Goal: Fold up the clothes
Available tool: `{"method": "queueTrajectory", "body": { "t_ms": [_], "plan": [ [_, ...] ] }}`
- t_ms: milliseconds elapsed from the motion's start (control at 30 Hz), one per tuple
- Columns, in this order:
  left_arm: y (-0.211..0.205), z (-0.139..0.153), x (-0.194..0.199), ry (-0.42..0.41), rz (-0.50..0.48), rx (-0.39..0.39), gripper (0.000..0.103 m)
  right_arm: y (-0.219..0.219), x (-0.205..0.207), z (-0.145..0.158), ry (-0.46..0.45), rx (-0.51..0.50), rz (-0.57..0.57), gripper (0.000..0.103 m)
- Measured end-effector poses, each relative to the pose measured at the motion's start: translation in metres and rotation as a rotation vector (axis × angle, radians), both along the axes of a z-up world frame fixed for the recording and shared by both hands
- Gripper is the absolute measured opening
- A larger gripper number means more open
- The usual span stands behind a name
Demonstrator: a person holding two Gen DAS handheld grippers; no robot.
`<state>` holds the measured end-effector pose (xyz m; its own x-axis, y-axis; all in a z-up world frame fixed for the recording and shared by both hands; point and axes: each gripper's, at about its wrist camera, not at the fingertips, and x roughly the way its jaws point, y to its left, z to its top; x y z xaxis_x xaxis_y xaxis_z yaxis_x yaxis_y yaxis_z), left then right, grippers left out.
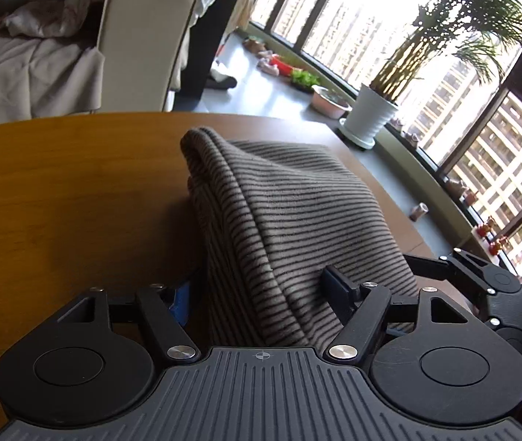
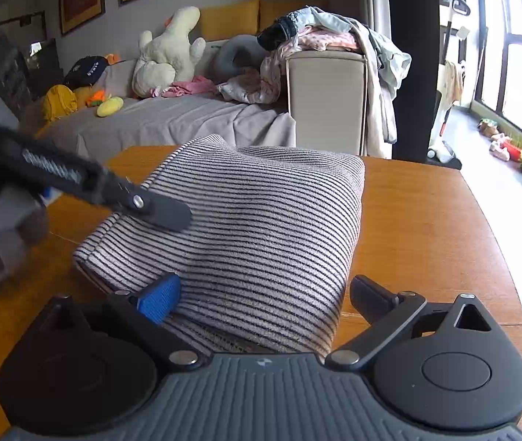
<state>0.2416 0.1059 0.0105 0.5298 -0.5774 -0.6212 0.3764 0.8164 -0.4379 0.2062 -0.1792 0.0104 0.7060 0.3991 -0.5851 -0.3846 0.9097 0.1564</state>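
A grey garment with thin dark stripes (image 1: 290, 202) lies folded into a thick bundle on the round wooden table (image 1: 58, 191). My left gripper (image 1: 259, 294) is open wide, and the near end of the bundle sits between its fingers, covering most of the blue left pad (image 1: 182, 299). In the right wrist view the same striped garment (image 2: 261, 213) fills the table's middle (image 2: 407, 220). My right gripper (image 2: 264, 297) is open, straddling the near folded edge. The left gripper's finger (image 2: 158, 209) rests on the bundle's left side.
Beyond the table stand a beige armchair (image 2: 327, 99) draped with clothes and a sofa with soft toys (image 2: 169, 55). A person's dark trouser leg (image 1: 205, 36) stands on the floor. A potted palm (image 1: 371, 117) and curved windows lie to the right.
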Motion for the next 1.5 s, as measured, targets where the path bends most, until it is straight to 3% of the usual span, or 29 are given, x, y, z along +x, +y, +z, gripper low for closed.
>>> {"method": "queueTrajectory", "body": {
  "t_ms": [100,233,433,533,633,833,1033,1267,1500],
  "plan": [
    [-0.010,-0.013,0.009,0.052,-0.002,0.010,0.080,-0.030,0.009,0.010,0.042,0.123,-0.035,0.098],
    [-0.011,-0.015,0.008,0.049,-0.008,0.004,0.078,-0.054,0.036,0.009,0.130,0.273,-0.064,0.098],
    [-0.012,-0.018,0.007,0.046,-0.017,-0.007,0.076,-0.042,0.060,-0.022,0.246,0.286,-0.038,0.098],
    [-0.012,-0.020,0.008,0.045,-0.018,-0.013,0.076,-0.030,0.062,-0.025,0.243,0.283,-0.004,0.097],
    [-0.010,-0.022,0.006,0.041,-0.020,-0.029,0.075,-0.019,0.066,-0.023,0.251,0.261,0.023,0.088],
    [0.001,-0.027,0.004,0.019,-0.013,-0.072,0.064,-0.006,0.079,-0.021,0.263,0.255,0.027,0.083],
    [0.034,-0.019,0.008,-0.034,0.080,0.000,0.062,0.043,0.113,-0.023,0.252,0.255,0.117,0.082],
    [0.075,-0.003,0.008,-0.075,0.196,0.009,0.062,0.110,0.160,-0.024,0.216,0.227,0.257,0.084],
    [0.101,0.022,0.004,-0.151,0.266,0.008,0.063,0.128,0.175,-0.016,0.154,0.140,0.272,0.094]
  ]
}}
